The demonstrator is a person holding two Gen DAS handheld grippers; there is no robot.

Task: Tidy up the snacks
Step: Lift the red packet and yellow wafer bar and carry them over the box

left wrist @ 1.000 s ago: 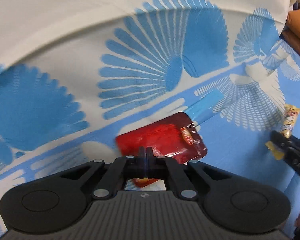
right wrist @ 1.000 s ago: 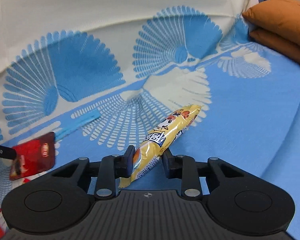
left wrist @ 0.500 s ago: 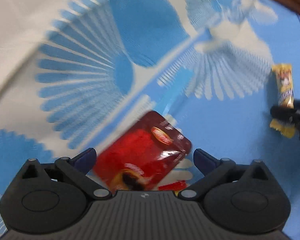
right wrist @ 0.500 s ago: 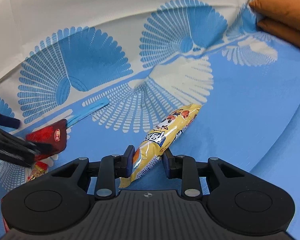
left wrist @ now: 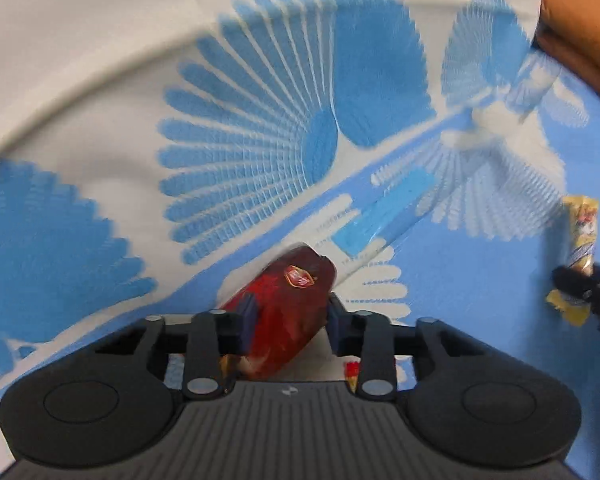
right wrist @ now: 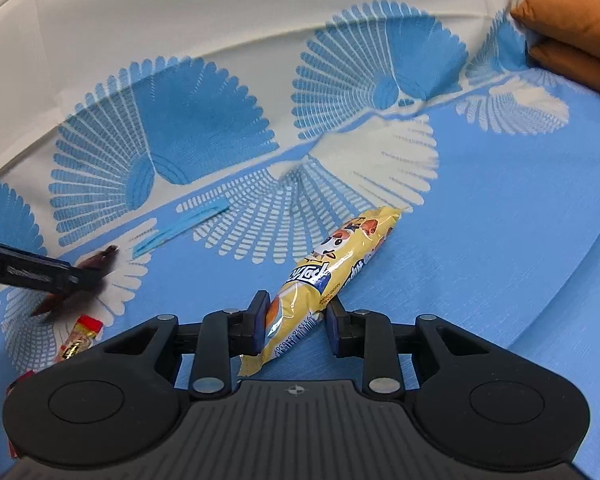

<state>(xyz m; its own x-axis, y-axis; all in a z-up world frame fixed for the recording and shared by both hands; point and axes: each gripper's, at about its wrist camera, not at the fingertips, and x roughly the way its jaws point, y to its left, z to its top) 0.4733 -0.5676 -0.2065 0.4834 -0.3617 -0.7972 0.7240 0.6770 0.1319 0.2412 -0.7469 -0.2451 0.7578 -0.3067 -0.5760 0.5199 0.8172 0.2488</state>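
Observation:
A red snack packet [left wrist: 296, 280] stands on edge between the pads of my left gripper [left wrist: 291, 320]. The jaws are closing and the pads press on its sides, bowing it. Both lie low over the blue-and-white patterned bedspread [left wrist: 480, 280]. In the right wrist view the same left gripper [right wrist: 72, 276] shows at the far left with the red packet [right wrist: 100, 260] blurred in it. My right gripper [right wrist: 297, 316] is shut on the near end of a long yellow snack packet [right wrist: 332, 256], whose far end rests on the cloth. The left wrist view has that yellow packet [left wrist: 580, 236] at the right edge.
Two orange cushions [right wrist: 572, 24] are stacked at the far right. A flat blue strip [right wrist: 184, 226] lies on the cloth between the two grippers. A small red-and-yellow wrapper [right wrist: 80, 336] and more red wrappers [right wrist: 20, 380] lie near the left gripper.
The left gripper went from shut to wide open over the red packet, then closed on its sides so it now stands bowed. The right gripper kept its hold on the yellow packet.

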